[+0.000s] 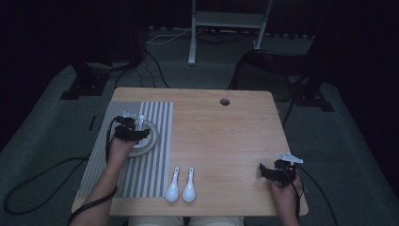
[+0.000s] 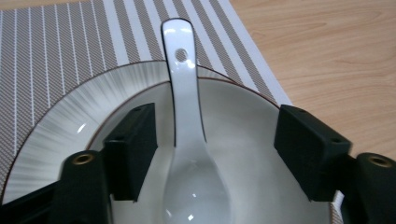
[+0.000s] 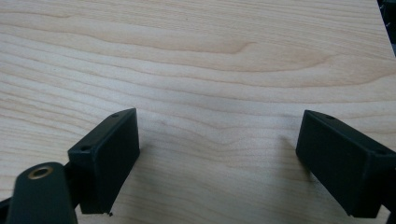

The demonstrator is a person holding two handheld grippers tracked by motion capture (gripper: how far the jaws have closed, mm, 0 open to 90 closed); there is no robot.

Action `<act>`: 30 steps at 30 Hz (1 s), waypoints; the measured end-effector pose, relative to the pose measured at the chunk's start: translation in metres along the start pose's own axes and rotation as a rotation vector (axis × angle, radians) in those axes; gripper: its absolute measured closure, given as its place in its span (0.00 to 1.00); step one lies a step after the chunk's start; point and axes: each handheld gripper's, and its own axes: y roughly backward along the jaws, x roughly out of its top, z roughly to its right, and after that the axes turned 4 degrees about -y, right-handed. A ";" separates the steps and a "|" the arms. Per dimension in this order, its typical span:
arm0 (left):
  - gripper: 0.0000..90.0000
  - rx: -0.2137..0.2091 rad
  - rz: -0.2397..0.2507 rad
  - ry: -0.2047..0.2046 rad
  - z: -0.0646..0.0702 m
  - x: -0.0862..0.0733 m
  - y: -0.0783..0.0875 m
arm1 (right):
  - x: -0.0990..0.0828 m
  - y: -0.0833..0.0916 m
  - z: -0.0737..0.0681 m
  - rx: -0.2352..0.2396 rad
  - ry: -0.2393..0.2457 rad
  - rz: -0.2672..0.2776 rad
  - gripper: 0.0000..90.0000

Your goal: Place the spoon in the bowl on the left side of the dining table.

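From the high view, our left gripper (image 1: 134,128) is over the bowl (image 1: 151,141), which stands on the striped mat (image 1: 160,117) so that it does not slide on the table (image 1: 226,136). A spoon (image 1: 140,121) sticks out just beyond the gripper's tips. Two more spoons (image 1: 181,184) lie side by side near the front edge, between our two hands, easy for either one to reach. Our right gripper (image 1: 273,172) rests far to the other side, we think only waiting. Our hand covers much of the bowl here, and the room is dark.

In the left gripper view, the spoon (image 2: 187,140) lies in the bowl (image 2: 70,121), its handle leaning on the far rim and pointing away from us. The jaws stand apart on both sides of it; the left pad is very near the handle but does not press, so the spoon is released. The spoon's scoop and the bowl's near part are cut off below.

In the right gripper view, the jaws stand wide with nothing between them, above the bare table (image 3: 201,56). Whether they touch the wood is hard to tell.
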 end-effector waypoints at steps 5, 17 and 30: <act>0.19 -0.001 0.021 0.010 0.001 -0.003 0.007 | 0.000 0.000 0.000 0.000 0.000 0.000 0.14; 0.00 0.001 0.047 0.062 -0.002 -0.011 0.010 | 0.000 0.000 0.000 0.000 0.000 0.000 0.14; 0.00 0.072 0.056 -0.055 0.011 -0.018 0.020 | 0.000 0.000 0.000 0.000 0.000 0.000 0.14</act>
